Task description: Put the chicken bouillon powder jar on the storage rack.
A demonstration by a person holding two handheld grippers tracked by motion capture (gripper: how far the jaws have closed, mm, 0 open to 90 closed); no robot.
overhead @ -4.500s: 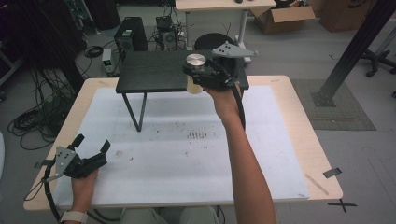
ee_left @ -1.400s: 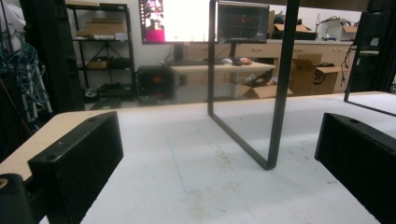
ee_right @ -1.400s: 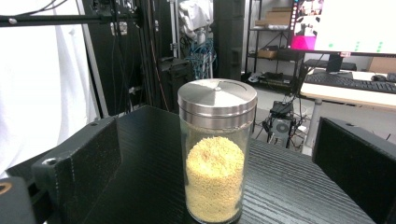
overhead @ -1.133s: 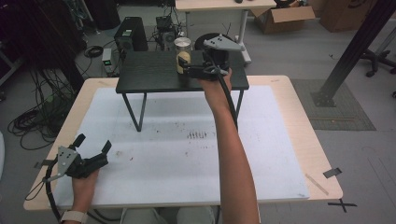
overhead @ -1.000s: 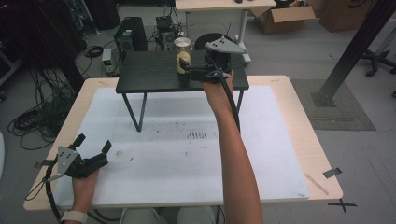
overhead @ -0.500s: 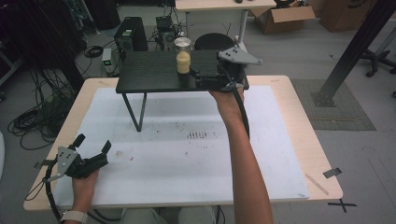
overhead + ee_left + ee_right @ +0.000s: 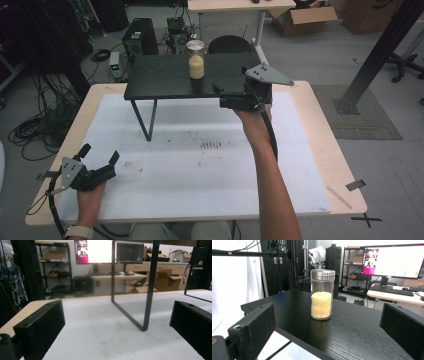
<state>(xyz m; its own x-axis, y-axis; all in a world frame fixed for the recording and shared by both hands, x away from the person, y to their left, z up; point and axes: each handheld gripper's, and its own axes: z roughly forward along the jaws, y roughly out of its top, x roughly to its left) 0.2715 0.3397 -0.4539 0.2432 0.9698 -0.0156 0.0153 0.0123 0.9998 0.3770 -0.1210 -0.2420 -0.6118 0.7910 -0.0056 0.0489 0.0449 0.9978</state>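
A glass jar [image 7: 196,60] with a metal lid, half full of yellow grains, stands upright on a black raised shelf [image 7: 165,80] at the far side of the table. My right gripper [image 7: 220,97] hovers open at the shelf's front right edge, apart from the jar. In the right gripper view the jar [image 7: 322,297] stands on the shelf top [image 7: 357,327] beyond the wide-apart jaws of my right gripper [image 7: 328,322]. My left gripper [image 7: 100,153] rests open and empty near the table's front left corner. In the left gripper view it [image 7: 117,322] faces a shelf leg [image 7: 148,290].
A white mat [image 7: 200,165] covers the wooden table [image 7: 325,130]. The shelf stands on thin black frame legs [image 7: 145,120]. Beyond the table are a computer tower [image 7: 140,37], floor cables [image 7: 35,130], a cardboard box [image 7: 305,17] and a black post [image 7: 380,50].
My right gripper carried the jar onto the shelf, set it upright, opened, and drew back to the right and toward the person. The left gripper has not moved.
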